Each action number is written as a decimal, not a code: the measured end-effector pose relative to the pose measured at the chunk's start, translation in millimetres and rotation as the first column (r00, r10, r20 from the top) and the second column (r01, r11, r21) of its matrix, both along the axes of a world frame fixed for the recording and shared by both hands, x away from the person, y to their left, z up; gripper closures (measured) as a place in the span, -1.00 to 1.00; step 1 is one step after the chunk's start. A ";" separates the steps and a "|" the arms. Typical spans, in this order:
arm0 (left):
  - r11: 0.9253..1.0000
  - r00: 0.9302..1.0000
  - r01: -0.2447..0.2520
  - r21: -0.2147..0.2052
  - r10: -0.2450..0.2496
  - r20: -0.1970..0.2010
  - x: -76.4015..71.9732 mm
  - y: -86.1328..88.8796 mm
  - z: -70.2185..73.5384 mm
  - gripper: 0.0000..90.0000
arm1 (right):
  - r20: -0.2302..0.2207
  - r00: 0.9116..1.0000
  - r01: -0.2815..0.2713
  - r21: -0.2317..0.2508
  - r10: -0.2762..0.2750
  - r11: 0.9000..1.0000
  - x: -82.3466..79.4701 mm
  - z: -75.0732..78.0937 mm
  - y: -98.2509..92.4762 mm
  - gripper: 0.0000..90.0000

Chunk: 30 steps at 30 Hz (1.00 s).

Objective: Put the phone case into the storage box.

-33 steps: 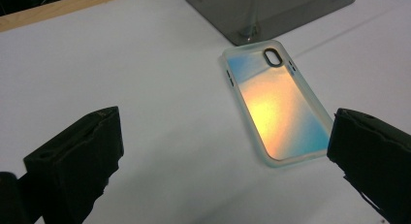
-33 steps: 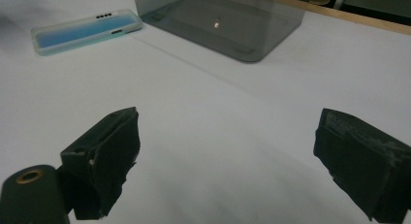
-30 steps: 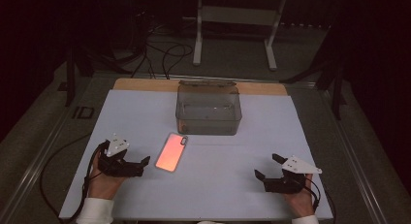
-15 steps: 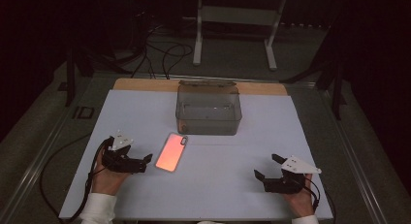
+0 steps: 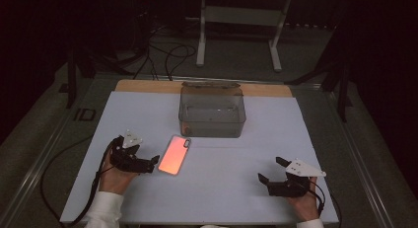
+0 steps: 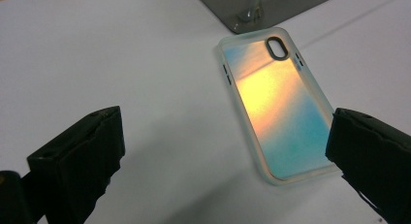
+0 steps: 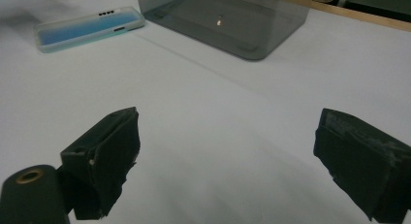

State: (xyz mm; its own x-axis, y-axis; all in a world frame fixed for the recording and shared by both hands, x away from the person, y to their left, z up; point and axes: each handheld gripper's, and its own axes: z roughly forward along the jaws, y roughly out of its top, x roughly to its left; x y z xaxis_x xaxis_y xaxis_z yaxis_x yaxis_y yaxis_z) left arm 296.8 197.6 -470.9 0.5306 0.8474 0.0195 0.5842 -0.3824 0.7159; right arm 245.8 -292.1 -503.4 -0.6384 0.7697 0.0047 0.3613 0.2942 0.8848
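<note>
My left hand-held gripper (image 5: pixel 154 162) sits just beside the phone case (image 5: pixel 174 154), its jaws spread wide and holding nothing. In the left gripper view the case (image 6: pixel 278 105) lies flat on the white counter (image 6: pixel 121 59), camera cutout pointing away from me, and one jaw is at its near long edge while the other stands well off on bare counter. I keep the jaws that far apart because the case is broad and thin; I judge I will need to bracket its width or catch an edge before closing. The case rests near the front corner of the clear grey bin (image 5: pixel 212 111), which stands toward the far side of the counter. That placement suggests the bin is where the case belongs, though that is only my reading.

My left hand (image 5: pixel 116 177) comes in low from the near edge, forearm angled inward, so the jaws point across toward the case rather than down on it. A low approach suits a thing lying this flat.

My right hand-held gripper (image 5: pixel 269 171) waits well apart on the other side, jaws also spread and empty. In the right gripper view it looks across open counter at the bin (image 7: pixel 220 21) and the case (image 7: pixel 89 27) beyond. My right hand (image 5: pixel 300 201) rests near the counter's front edge, out of the way.
</note>
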 end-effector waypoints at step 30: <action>0.999 0.999 0.013 0.030 -0.012 -0.043 18.8 -21.8 -10.3 -0.96 | -0.002 1.000 -0.005 -0.001 0.005 1.000 0.8 -0.7 0.1 -0.79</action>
